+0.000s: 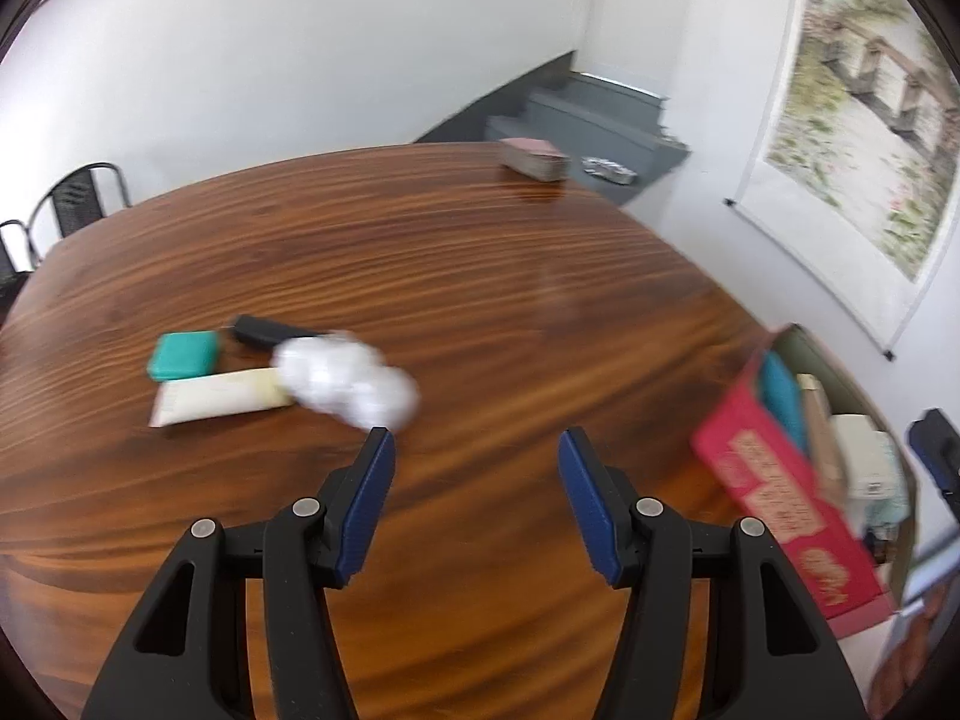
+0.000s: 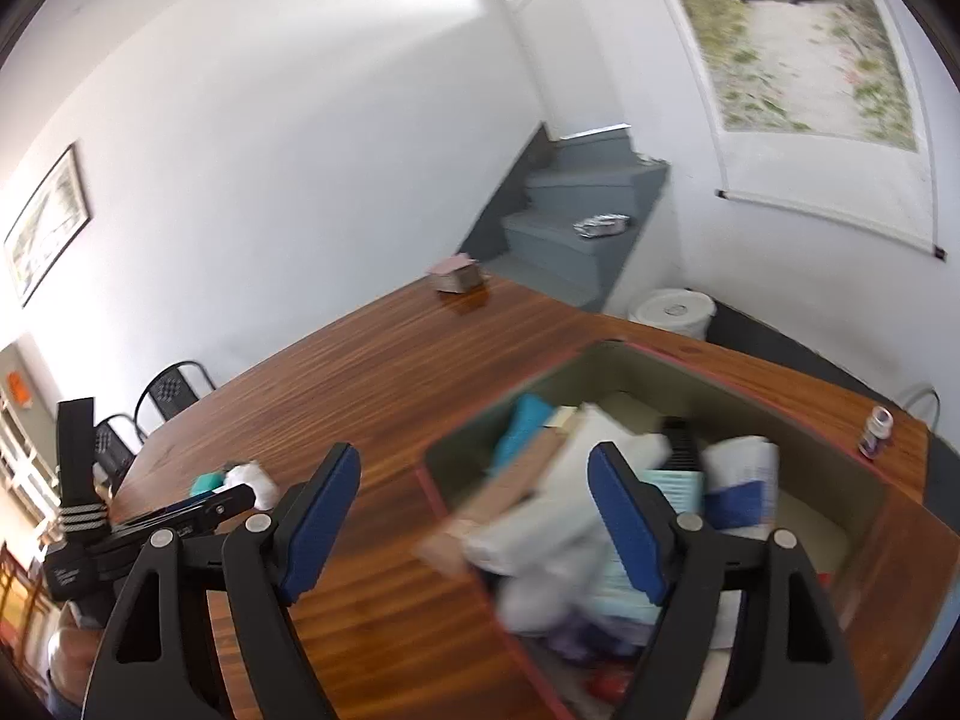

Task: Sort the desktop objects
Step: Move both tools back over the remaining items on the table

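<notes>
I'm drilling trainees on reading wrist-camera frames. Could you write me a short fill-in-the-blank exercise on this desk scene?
1. Both the left tongs and the right tongs are ____ and hold nothing.
2. The crumpled white tissue lies on the ____ table.
3. The small case beside the cream tube is ____ in colour.
4. The sorted items sit inside the ____ box.

Missing words: open; wooden; green; red
</notes>
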### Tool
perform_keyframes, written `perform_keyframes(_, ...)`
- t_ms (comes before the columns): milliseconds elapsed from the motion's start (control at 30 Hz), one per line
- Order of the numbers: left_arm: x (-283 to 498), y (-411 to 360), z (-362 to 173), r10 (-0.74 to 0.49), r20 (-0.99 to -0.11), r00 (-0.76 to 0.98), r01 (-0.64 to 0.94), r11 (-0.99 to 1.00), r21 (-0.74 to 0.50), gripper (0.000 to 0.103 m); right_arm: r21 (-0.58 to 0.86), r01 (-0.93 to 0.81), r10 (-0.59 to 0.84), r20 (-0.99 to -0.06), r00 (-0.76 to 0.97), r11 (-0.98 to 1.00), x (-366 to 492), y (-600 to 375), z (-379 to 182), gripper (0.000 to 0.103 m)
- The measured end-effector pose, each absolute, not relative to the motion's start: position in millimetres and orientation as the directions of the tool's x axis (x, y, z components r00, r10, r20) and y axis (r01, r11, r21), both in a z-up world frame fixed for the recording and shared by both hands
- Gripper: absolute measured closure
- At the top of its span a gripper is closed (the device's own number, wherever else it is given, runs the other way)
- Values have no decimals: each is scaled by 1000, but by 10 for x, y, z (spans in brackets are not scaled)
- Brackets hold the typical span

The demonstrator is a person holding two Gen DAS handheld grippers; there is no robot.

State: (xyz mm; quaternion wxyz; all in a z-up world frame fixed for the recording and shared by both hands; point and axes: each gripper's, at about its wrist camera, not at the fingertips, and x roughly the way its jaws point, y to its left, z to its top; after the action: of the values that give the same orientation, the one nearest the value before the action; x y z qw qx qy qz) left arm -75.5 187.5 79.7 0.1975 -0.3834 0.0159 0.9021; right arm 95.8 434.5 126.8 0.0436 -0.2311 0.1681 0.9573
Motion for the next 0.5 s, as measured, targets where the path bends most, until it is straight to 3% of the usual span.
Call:
perform_keyframes(267, -1128, 1198, 629, 225, -734, -641, -210, -971, -114, 43, 205, 32, -137, -522, -842, -978, 520, 3578, 1156, 21)
perform_keyframes(500, -1316, 798, 524, 171, -752, -636, -120, -985, -123, 43, 131, 127, -180, -592, -785, -983, -2, 3107, 1019, 21)
